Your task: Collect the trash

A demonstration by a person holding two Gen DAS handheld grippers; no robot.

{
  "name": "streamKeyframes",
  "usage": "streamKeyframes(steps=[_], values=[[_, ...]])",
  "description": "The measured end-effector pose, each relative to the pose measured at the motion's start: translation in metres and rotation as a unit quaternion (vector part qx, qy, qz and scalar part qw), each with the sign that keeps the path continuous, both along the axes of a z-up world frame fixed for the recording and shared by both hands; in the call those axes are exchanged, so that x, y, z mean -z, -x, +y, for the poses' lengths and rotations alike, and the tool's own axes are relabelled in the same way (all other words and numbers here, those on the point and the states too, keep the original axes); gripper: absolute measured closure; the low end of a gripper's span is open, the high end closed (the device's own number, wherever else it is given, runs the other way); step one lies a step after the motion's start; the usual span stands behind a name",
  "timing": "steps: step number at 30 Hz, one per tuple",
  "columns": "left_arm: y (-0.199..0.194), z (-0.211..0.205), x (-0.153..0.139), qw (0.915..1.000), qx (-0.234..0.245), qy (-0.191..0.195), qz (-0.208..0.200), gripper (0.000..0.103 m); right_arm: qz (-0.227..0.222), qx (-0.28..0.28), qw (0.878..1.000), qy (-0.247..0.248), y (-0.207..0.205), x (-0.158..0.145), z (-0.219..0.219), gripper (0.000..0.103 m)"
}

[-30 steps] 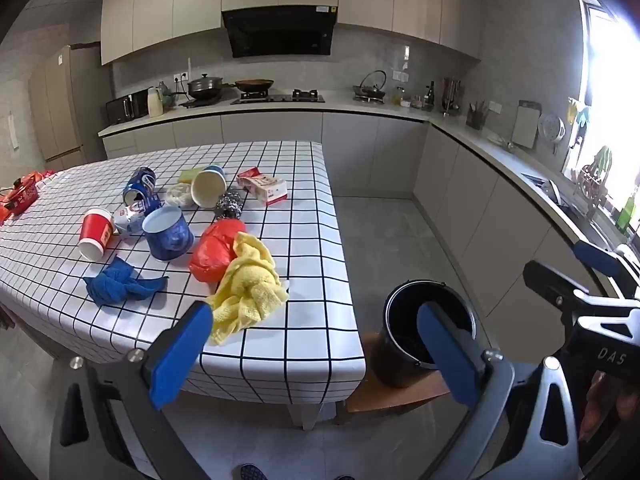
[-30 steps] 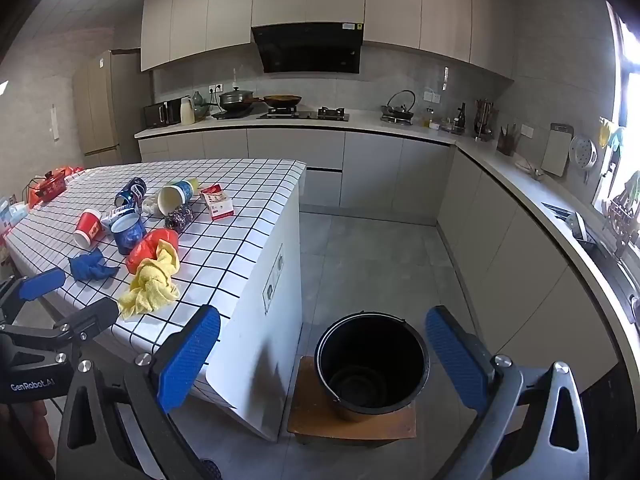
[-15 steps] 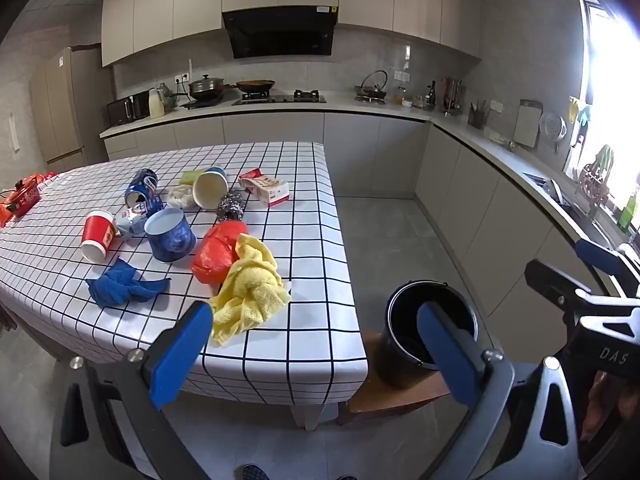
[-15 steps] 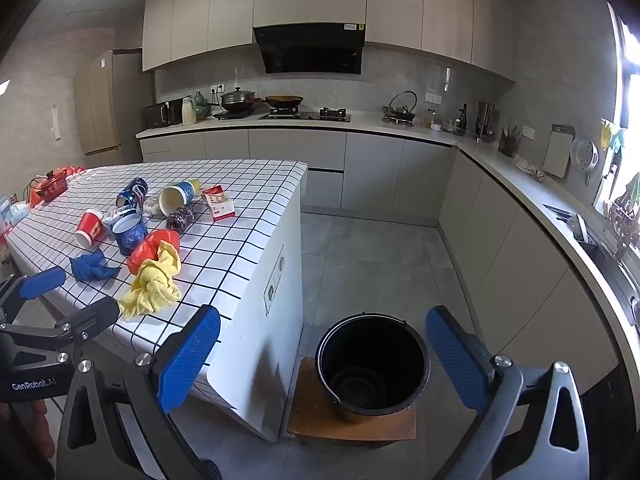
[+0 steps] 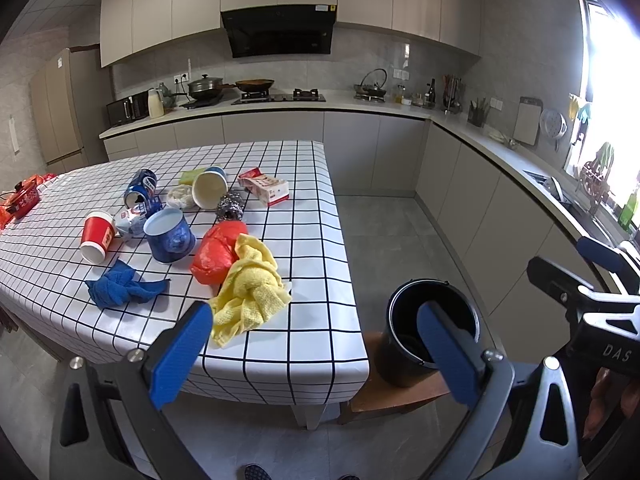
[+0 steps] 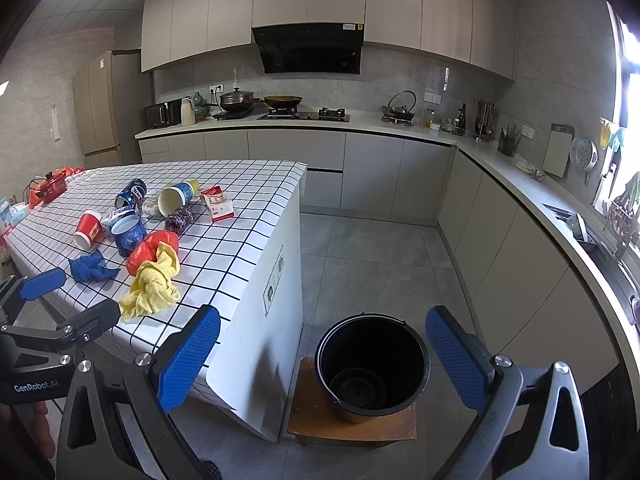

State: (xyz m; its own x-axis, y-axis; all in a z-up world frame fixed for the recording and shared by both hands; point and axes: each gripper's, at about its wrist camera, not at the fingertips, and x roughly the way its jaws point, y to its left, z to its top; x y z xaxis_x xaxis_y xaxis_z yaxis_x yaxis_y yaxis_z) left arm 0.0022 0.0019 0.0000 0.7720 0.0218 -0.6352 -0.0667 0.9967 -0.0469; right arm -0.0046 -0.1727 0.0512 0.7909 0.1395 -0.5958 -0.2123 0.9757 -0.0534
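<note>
- Kitchen counters [image 6: 400, 128] are seen along the far wall and down the right side, with a stove [image 6: 304, 114] under a black hood [image 6: 310, 48].
- A table [image 5: 312, 248] covered in a white cloth with a black grid is seen at the left of both views; the trash is grouped on its near left part.
- A black bucket [image 6: 372, 364] is stood on a low brown wooden stool [image 6: 316, 420] on the floor, just beside the table's right end; its mouth is open upward.
- The left gripper [image 5: 316, 344] is held with its blue pads [image 5: 182, 354] wide apart and nothing between them, near the table's near edge.
- The right gripper [image 6: 322, 354] is likewise spread wide and empty, above the bucket and the stool.
- A yellow cloth [image 5: 250, 294] is bunched nearest the table's near edge, touching a red plastic bag [image 5: 214, 254] just behind it.
- A blue cloth [image 5: 120, 286] is crumpled to the left of the yellow one.
- A blue tub [image 5: 170, 236] is stood upright behind the red bag, and a red paper cup [image 5: 98, 236] is tipped on its side to its left.
- Farther back, a white paper cup [image 5: 210, 192], a blue can [image 5: 140, 192], a steel scourer [image 5: 231, 207] and a small carton [image 5: 266, 186] are laid close together.
</note>
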Motion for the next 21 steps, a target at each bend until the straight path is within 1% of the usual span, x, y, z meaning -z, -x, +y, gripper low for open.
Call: streamKeyframes(steps=[21], values=[[-0.0013,-0.0009,0.0013,1.0,0.0,-0.001,0.001,0.0,-0.001,0.002,1.0,-0.002,-0.0026,0.0006,-0.0007,0.0]])
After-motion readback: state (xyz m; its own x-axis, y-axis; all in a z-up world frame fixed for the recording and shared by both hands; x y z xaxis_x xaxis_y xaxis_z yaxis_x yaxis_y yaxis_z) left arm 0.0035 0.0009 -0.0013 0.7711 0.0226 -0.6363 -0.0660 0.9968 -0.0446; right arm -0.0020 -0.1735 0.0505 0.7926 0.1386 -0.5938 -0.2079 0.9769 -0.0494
